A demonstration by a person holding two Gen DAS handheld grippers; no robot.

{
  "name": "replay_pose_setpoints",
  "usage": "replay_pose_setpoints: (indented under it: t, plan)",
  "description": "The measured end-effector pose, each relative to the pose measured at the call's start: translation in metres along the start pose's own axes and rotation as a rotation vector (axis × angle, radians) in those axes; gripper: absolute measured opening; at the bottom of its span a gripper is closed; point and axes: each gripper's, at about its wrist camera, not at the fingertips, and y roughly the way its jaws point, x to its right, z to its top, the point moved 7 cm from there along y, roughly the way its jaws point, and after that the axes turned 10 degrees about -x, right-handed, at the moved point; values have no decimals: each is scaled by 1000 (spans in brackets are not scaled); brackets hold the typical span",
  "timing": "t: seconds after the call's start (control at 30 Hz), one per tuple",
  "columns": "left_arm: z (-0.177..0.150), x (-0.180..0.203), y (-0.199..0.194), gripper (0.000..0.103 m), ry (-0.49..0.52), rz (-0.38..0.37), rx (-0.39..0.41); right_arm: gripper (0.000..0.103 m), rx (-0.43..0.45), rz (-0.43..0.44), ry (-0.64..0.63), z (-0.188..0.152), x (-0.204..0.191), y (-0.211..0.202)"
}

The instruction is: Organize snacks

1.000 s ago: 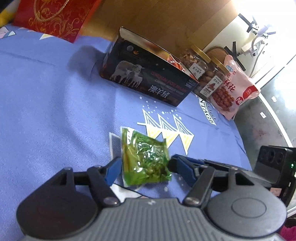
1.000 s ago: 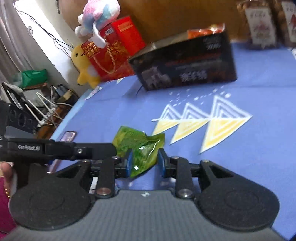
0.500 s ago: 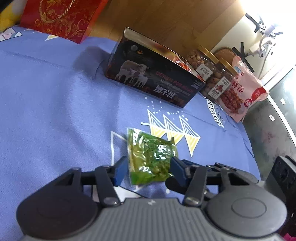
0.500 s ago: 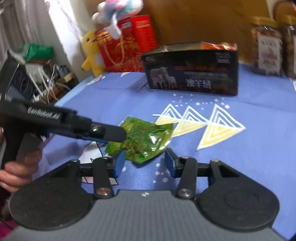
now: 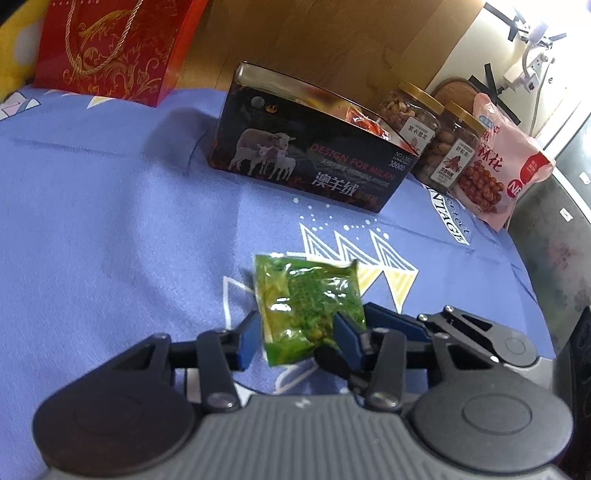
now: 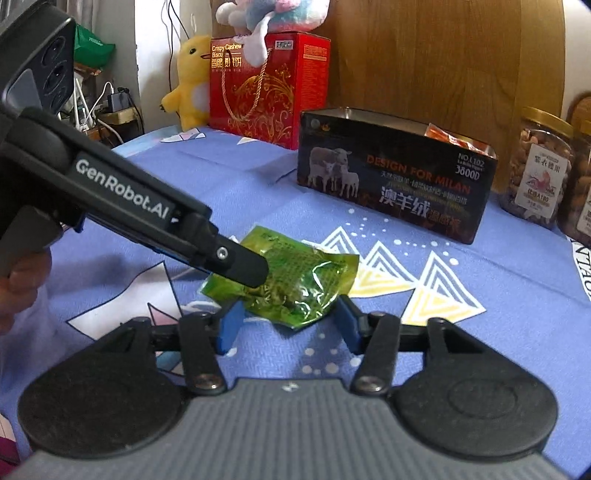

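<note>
- Green snack pouch (image 5: 308, 308) (image 6: 291, 282) lay flat on blue cloth worktop (image 5: 110, 229) (image 6: 498, 280), on the near side of the black sheep box (image 5: 310, 155) (image 6: 395, 173), partly over the cloth's white/yellow triangle print.
- Left gripper (image 5: 295, 334) (image 6: 242, 264): fingers apart, straddling the pouch's near end; blue pads sat close on both sides, couldn't tell if touching. Not clamped.
- Right gripper (image 6: 286, 323) (image 5: 384, 321): fingers apart too, wide, one each side of the pouch's near corner; no grip on it.
- In right wrist view the left gripper's black finger tip overlapped the pouch's left part, coming in from the left; hand (image 6: 18, 284) on its handle at frame edge.
- In left wrist view the right gripper's blue finger lay just right of the pouch, reaching in from the right.
- Sheep box stood open-topped w/ orange packets (image 5: 365, 125) (image 6: 450, 138) inside, at its right end.
- Right of the box: two nut jars (image 5: 428, 133) w/ gold lids, then a pink snack bag (image 5: 506, 162) leaning on them.
- Left of and behind the box: red gift bag (image 5: 114, 48) (image 6: 266, 85); yellow plush duck (image 6: 190, 77) beside it, another plush toy (image 6: 266, 18) on top.
- Wood panel (image 6: 443, 55) stood behind the box.
</note>
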Motion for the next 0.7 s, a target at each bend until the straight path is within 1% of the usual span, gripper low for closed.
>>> replay_pose_setpoints:
  t: [0.23,0.7]
  plan:
    - [0,-3,-1,32,4,13,-1,43,43,-23,20,-3,-5,-5]
    - [-2,5,1,32,33,64,13,43,56,-29,52,-8,-2,-11]
